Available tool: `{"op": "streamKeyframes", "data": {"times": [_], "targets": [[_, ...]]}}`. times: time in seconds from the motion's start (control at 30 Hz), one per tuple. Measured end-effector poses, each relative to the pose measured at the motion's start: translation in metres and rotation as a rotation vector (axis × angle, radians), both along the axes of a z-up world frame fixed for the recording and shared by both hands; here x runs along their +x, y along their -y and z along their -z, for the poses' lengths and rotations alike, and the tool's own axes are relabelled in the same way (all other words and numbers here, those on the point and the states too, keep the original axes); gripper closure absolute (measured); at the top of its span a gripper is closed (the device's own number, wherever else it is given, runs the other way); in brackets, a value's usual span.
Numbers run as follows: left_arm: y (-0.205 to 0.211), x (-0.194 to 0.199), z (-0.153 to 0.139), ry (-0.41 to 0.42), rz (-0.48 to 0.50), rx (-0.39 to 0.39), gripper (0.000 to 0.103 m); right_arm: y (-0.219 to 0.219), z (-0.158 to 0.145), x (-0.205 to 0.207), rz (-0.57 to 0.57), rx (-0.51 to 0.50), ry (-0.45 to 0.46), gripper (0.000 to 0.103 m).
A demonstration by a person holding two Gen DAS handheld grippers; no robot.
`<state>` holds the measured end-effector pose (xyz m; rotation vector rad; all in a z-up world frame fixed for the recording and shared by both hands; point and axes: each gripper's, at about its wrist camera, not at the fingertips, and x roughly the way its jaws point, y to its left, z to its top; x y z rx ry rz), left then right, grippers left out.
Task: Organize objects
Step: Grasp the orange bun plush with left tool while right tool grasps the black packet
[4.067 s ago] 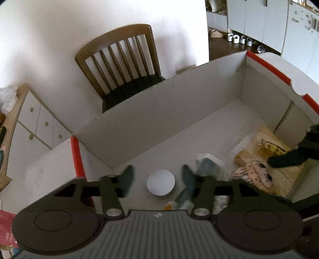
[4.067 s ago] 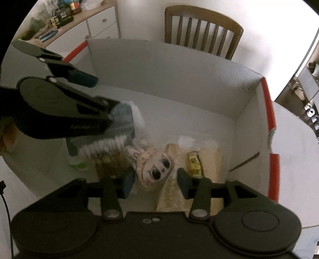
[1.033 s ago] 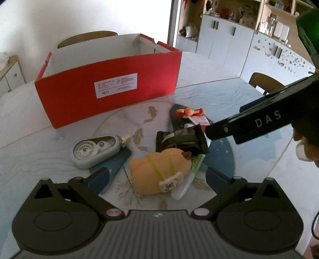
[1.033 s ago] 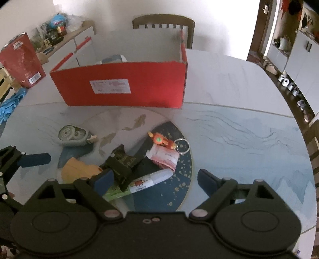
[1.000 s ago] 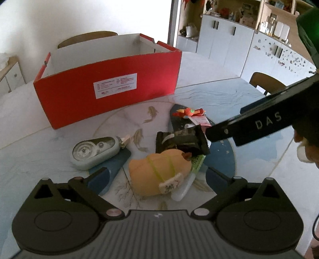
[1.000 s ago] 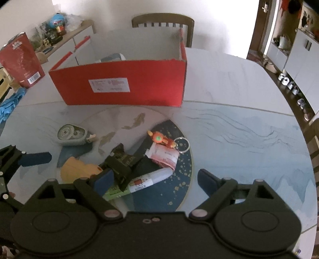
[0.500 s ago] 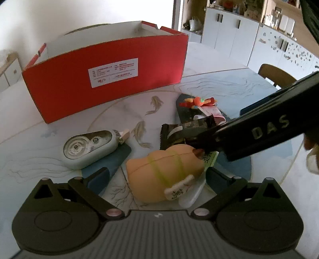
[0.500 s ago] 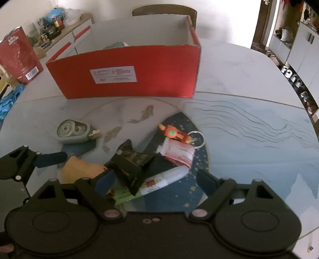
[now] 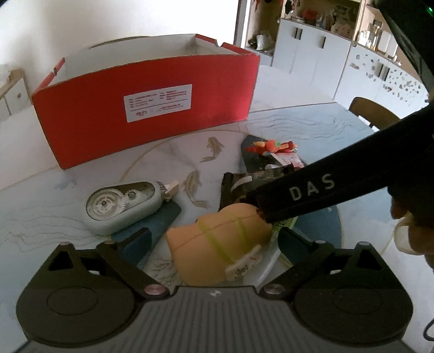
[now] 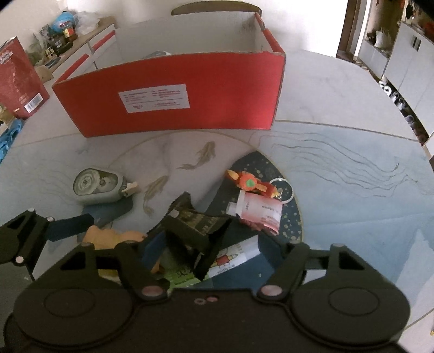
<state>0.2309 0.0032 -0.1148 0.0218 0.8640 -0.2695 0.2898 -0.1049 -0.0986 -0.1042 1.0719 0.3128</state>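
My left gripper (image 9: 214,241) is open, its fingers on either side of an orange pouch (image 9: 217,241) tied with a green band. My right gripper (image 10: 217,252) is open around a black snack packet (image 10: 192,225); it crosses the left wrist view (image 9: 312,190). The pouch also shows in the right wrist view (image 10: 108,236). A white tube (image 10: 230,258), a pink packet (image 10: 257,209), an orange keychain toy (image 10: 249,183) and a grey correction-tape dispenser (image 9: 122,206) lie on the table. The red box (image 9: 146,108) stands behind them.
The round table (image 10: 339,163) has a glass top with fish drawings. A red bag (image 10: 16,81) stands at the far left. A chair back (image 10: 217,8) rises behind the box. White cabinets (image 9: 312,59) line the room's right side.
Both grippers left the box interior and came down over the table items. In the last second they moved lower and closer, the left around the pouch, the right around the black packet.
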Motion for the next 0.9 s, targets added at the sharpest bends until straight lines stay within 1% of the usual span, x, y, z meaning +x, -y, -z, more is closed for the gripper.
{"op": "streamKeyframes", "data": {"times": [0.03, 0.07, 0.1, 0.17, 0.2, 0.27, 0.3, 0.47, 0.67, 0.9], "targets": [[-0.001, 0.000, 0.000, 0.000, 0.004, -0.008, 0.009, -0.001, 0.000, 0.000, -0.003, 0.000, 0.002, 0.036], [-0.001, -0.001, -0.001, 0.003, 0.006, -0.012, 0.014, -0.002, 0.000, 0.000, -0.006, 0.001, 0.001, 0.041], [-0.001, -0.002, -0.002, 0.007, 0.008, -0.015, 0.019, -0.003, -0.001, 0.000, -0.009, 0.003, -0.001, 0.043], [-0.002, -0.003, -0.004, 0.007, 0.017, -0.028, 0.027, -0.006, -0.002, -0.001, -0.022, 0.002, -0.003, 0.056], [-0.002, -0.004, -0.005, 0.008, 0.016, -0.024, 0.028, -0.007, -0.002, -0.002, -0.027, -0.003, -0.002, 0.056], [-0.003, -0.004, -0.005, 0.002, 0.020, -0.032, 0.030, -0.010, -0.002, -0.003, -0.037, -0.022, -0.004, 0.068], [-0.004, -0.004, -0.005, 0.000, 0.022, -0.038, 0.030, -0.011, -0.002, -0.004, -0.043, -0.022, -0.003, 0.069], [-0.009, -0.005, -0.008, -0.019, 0.019, -0.046, 0.032, -0.009, -0.005, -0.008, -0.052, -0.019, 0.017, 0.078], [-0.020, -0.009, -0.014, -0.026, -0.007, -0.073, 0.032, -0.003, -0.013, -0.011, -0.041, 0.008, 0.027, 0.083], [-0.027, -0.013, -0.027, -0.016, -0.019, -0.080, 0.032, 0.003, -0.023, -0.017, -0.034, 0.045, 0.043, 0.084]]}}
